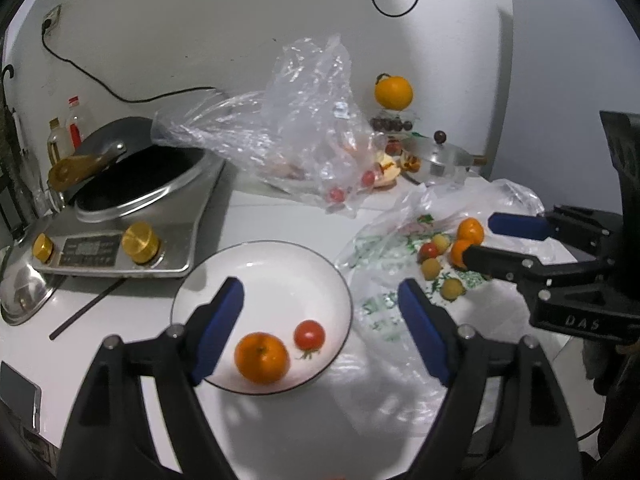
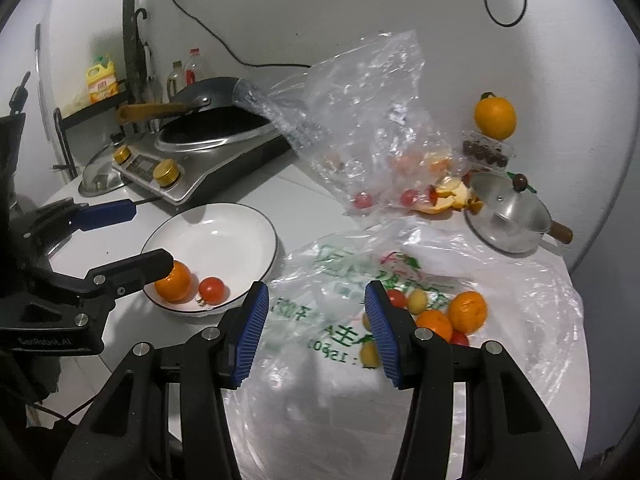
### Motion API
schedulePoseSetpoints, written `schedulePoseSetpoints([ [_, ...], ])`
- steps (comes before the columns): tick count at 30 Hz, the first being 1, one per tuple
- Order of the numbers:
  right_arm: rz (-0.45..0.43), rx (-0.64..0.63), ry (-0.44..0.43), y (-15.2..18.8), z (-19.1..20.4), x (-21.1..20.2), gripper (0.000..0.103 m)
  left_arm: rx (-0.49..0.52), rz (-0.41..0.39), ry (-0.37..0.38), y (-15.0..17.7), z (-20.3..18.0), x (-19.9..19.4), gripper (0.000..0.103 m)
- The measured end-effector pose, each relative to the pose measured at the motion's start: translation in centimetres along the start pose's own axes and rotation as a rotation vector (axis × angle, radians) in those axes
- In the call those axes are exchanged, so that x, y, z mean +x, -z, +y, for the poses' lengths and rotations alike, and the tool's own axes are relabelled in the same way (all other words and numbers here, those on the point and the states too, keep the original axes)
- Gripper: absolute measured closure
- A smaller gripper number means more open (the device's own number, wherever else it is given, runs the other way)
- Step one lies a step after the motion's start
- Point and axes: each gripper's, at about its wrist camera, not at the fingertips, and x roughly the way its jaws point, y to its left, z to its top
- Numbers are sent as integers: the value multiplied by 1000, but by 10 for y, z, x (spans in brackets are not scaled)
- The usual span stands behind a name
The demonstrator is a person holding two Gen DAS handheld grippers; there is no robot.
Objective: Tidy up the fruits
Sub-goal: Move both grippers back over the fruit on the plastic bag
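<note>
The left claw [image 1: 320, 320] is held wide apart above the near side of a white plate [image 1: 256, 256], and nothing is held between its blue pads. On the plate, a small orange [image 1: 262, 357] and a red tomato [image 1: 309, 334] are seen lying just beside each other. The right claw [image 2: 314, 330] is held partly apart over a flat plastic bag [image 2: 520, 340] with green print, and nothing is gripped by it either. On that bag, near the right pad, two more oranges [image 2: 467, 311], small yellow fruits [image 2: 417, 300] and small red tomatoes [image 2: 396, 297] are bunched close together. All of this is carried by a white worktop [image 1: 120, 352].

Further back, a crumpled clear bag [image 1: 304, 120] is propped up, with a few red tomatoes [image 1: 336, 194] inside it. Orange peel [image 2: 448, 196] is lying beside it. A small steel pot with a lid [image 2: 506, 210] is placed near the peel. To the left, a cooker with gold knobs [image 1: 140, 242] is seen, with a dark wok [image 1: 136, 176] on it. At the very back, a big orange [image 1: 393, 92] is resting on a clear box of dark round fruits [image 1: 390, 124], by the wall.
</note>
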Motion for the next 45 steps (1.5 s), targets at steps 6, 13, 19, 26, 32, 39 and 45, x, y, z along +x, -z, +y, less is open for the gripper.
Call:
schedulePoseSetpoints([
  [6, -11, 20, 16, 6, -17, -7, 50, 23, 21, 13, -3, -20, 9, 22],
  [13, -23, 47, 36, 19, -45, -17, 50, 55, 50, 33, -4, -50, 21, 22],
  [19, -22, 82, 55, 33, -75, -20, 50, 89, 80, 52, -5, -74, 36, 22],
  [26, -11, 108, 60, 45, -98, -16, 50, 115, 110, 69, -6, -96, 54, 22],
  [32, 2, 130, 51, 54, -114, -9, 50, 169, 140, 62, -1, -114, 78, 22],
  [39, 5, 141, 25, 58, -123, -1, 50, 204, 189, 66, 8, -127, 108, 23],
  [45, 24, 165, 2, 66, -131, 11, 51, 221, 223, 83, 12, -136, 127, 24],
])
